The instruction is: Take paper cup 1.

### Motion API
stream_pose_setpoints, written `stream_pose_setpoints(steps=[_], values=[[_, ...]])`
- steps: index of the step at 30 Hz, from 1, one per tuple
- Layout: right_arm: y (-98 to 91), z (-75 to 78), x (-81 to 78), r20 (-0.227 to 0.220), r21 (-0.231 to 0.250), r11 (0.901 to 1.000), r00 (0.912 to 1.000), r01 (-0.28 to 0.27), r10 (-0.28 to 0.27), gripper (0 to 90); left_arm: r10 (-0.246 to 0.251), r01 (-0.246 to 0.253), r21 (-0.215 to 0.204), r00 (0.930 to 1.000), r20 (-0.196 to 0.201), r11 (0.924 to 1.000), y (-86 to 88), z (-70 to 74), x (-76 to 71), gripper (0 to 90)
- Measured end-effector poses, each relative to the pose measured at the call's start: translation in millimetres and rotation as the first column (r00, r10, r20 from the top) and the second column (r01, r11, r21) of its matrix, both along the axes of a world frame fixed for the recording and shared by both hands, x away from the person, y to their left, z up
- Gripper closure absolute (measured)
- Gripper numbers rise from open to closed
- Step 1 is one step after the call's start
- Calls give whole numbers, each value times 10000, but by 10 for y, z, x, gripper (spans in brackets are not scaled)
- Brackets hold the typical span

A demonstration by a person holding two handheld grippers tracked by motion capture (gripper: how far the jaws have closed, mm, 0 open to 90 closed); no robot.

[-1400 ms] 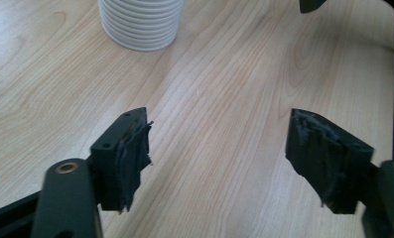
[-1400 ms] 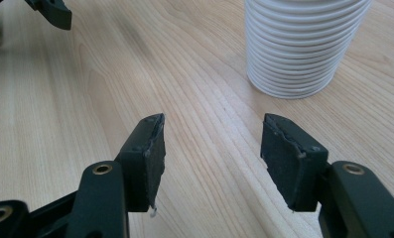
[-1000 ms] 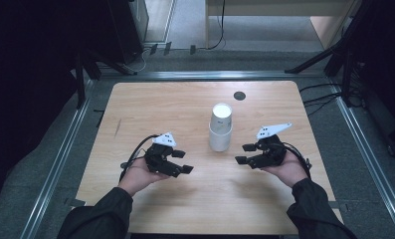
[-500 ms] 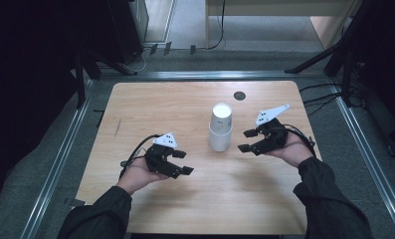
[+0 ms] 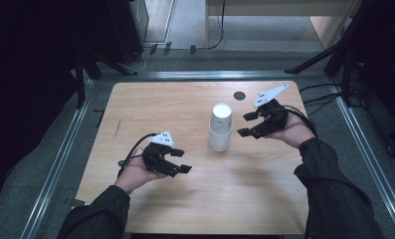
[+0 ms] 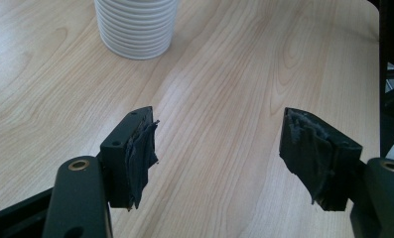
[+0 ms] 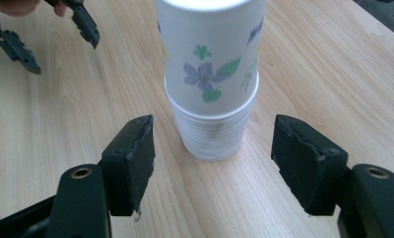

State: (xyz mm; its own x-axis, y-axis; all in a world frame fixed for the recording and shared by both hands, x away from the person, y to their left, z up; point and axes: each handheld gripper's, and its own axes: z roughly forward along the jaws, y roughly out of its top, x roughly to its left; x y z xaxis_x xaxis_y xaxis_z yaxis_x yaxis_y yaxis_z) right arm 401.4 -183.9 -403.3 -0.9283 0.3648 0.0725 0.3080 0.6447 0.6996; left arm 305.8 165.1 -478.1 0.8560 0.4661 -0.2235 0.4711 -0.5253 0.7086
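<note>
A stack of upside-down white paper cups (image 5: 220,127) stands mid-table; the top cup bears a flower print (image 7: 212,74). My right gripper (image 5: 245,125) hovers just right of the stack, raised off the table and pointing at it. Its jaws have just been opening and stand open in the right gripper view (image 7: 212,163), with nothing between them and the stack a little beyond. My left gripper (image 5: 181,160) rests low at the front left of the stack. Its jaws (image 6: 219,148) are apart over bare wood, with the ribbed stack base (image 6: 135,27) farther ahead.
The wooden table (image 5: 160,109) has a small dark round hole (image 5: 240,95) behind the stack. Metal rails run along the table's sides, with dark floor and stands beyond. The left gripper (image 7: 50,29) shows far off in the right gripper view.
My right gripper has risen and shifted toward the back right, beside the top of the stack, and its jaws have spread wider. The left gripper has stayed in place.
</note>
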Motion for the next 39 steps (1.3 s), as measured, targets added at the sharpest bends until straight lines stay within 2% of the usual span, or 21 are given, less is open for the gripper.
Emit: stream_pose_setpoints(steps=[3, 7, 10, 15, 20, 25, 29, 39], values=[[26, 41, 34, 17, -65, 9999, 9999, -116, 117, 321, 5, -5, 16, 10000, -27, 10000, 5, -1, -1, 300], [96, 140, 105, 245, -108, 9998, 9996, -152, 155, 303, -113, 112, -183, 9999, -29, 9998, 14, 0, 7, 296], [146, 172, 142, 197, -149, 9996, 9995, -241, 244, 296, -126, 125, -87, 9999, -70, 9999, 9, -10, 7, 296], [219, 189, 180, 92, -160, 9990, 9991, -411, 412, 276, -114, 114, -104, 9999, -40, 9999, 15, -6, 8, 296], [369, 230, 235, 62, -421, 9968, 9976, -679, 683, 267, -104, 103, -131, 9999, -54, 9999, 21, -5, 11, 295], [478, 248, 270, -205, -228, 9962, 9963, -844, 839, 233, -101, 100, -142, 9999, -67, 9998, 24, -6, 13, 296], [550, 234, 284, -240, -283, 9955, 9957, -905, 899, 230, -123, 122, -170, 9999, -64, 9998, 27, -4, 11, 295], [690, 243, 321, -219, -693, 9932, 9955, -939, 926, 238, -119, 117, -160, 9998, -140, 9998, 39, 3, 12, 296]])
